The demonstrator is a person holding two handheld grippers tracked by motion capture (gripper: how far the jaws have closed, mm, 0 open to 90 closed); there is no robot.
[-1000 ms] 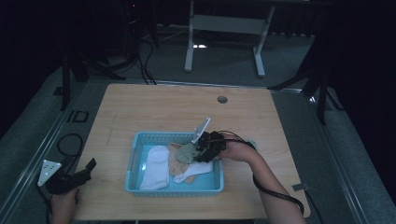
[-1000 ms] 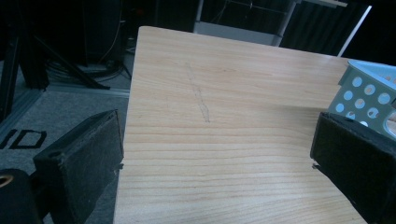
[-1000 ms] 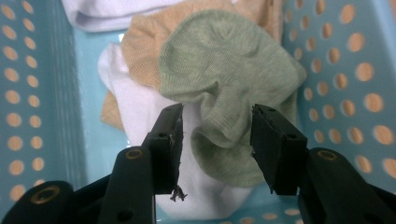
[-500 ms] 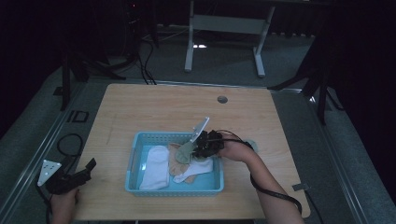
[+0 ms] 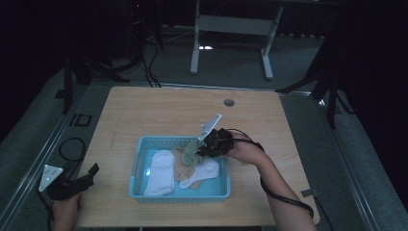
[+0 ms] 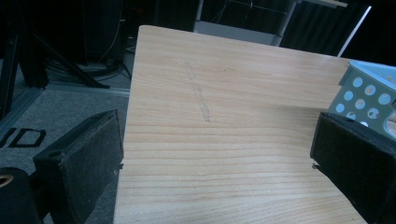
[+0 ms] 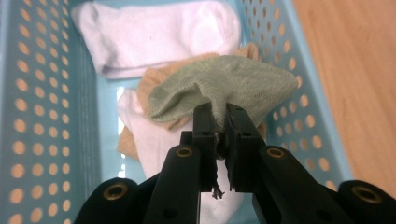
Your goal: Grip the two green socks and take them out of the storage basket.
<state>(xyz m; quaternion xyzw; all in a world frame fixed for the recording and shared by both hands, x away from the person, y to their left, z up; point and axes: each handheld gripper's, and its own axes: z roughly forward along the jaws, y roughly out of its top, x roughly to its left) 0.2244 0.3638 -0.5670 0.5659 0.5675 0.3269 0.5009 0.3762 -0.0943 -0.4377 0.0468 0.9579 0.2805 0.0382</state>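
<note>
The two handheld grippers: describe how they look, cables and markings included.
The right gripper is black, with two narrow flat jaws, brass-coloured rivets on its linkage arms and a grey three-cornered plate on top. A black cable runs back along the forearm. The left gripper has broad black block-shaped jaws with a rough padded face, its own grey plate and a black cable.

A pale sage-green knitted sock [image 7: 224, 88] hangs above a light blue perforated plastic basket [image 7: 28, 121] holding white cotton socks [image 7: 154, 28] and a tan sock [image 7: 149, 84]; the light wooden table [image 5: 159, 115] shows fine grain.
</note>
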